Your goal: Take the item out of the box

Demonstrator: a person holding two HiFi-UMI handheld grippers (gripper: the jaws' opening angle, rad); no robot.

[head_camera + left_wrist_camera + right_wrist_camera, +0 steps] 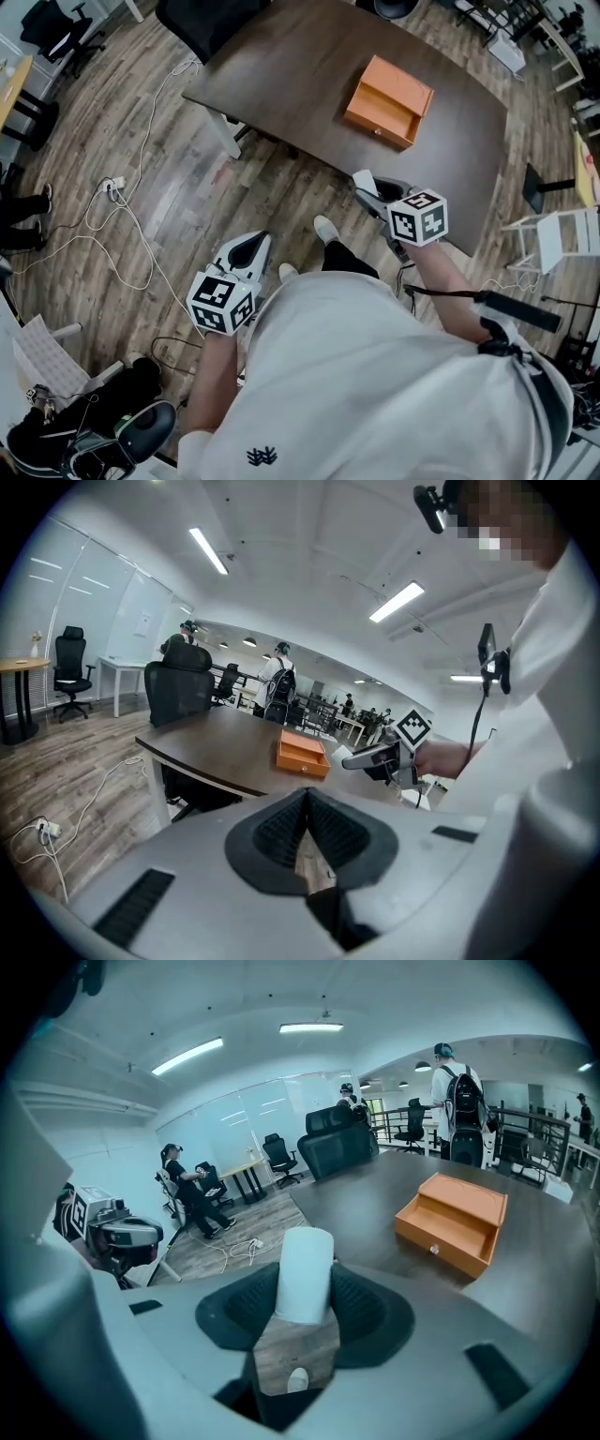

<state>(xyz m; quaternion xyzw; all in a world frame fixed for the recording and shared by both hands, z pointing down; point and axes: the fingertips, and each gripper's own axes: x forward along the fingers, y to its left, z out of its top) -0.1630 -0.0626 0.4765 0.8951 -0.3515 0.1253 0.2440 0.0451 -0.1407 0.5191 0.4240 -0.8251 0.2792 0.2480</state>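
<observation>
An orange box (389, 101) lies on the dark table (300, 75) with its drawer pulled open; in the right gripper view the box (455, 1222) shows an empty drawer. My right gripper (367, 187) hangs off the table's near edge, shut on a white cylindrical item (364, 180). That view shows the white item (305, 1274) upright between the jaws of the right gripper (305, 1290). My left gripper (257, 240) is low over the floor, shut and holding nothing. In the left gripper view its jaws (307, 803) meet at the tip, with the box (302, 754) ahead.
A black office chair (202, 23) stands at the table's far side. Cables and a power strip (112, 187) trail over the wood floor at the left. A white chair (562, 234) stands at the right. People (455, 1115) stand beyond the table.
</observation>
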